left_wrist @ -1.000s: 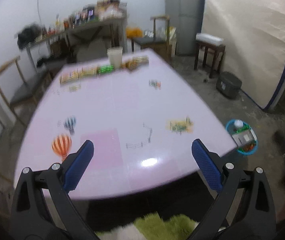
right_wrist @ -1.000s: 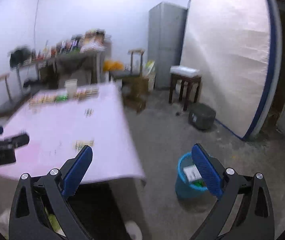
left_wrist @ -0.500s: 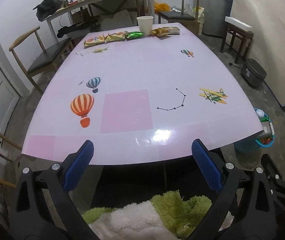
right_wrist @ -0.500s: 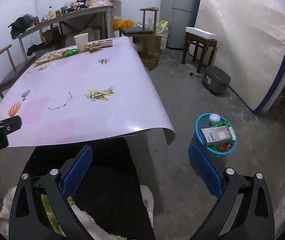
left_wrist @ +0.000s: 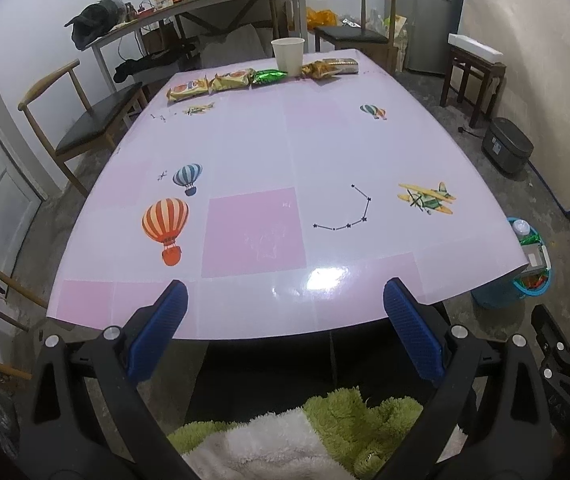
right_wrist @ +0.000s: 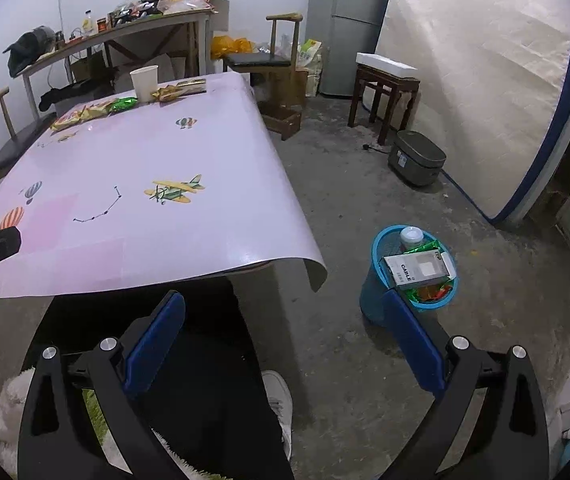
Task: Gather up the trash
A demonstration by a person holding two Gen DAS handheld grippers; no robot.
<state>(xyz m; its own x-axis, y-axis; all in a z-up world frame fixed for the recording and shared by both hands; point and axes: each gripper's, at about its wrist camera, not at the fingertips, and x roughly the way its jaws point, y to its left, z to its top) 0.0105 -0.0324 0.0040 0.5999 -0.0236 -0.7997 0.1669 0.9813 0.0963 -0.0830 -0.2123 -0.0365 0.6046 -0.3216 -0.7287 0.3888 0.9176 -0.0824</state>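
Both views steadied, table now square ahead. Left gripper (left_wrist: 285, 328) and right gripper (right_wrist: 285, 328) gape empty; wrappers (left_wrist: 229, 82) and cup (left_wrist: 288, 55) at far edge, bin (right_wrist: 413, 276) right: reach next.

Home room: fridge (right_wrist: 349, 20), mattress (right_wrist: 481, 80), dining table (left_wrist: 285, 160).

Only one text could be read: "CAILE", in dark capitals on a white box (right_wrist: 419, 267) that lay across the top of the blue bin (right_wrist: 377, 292), just ahead of the right-hand jaw in the right wrist view. A small mark in the box's far corner was too small to read. The snack packets (left_wrist: 209, 86) at the table's far edge, well ahead of the jaws, carried print too blurred to make out.
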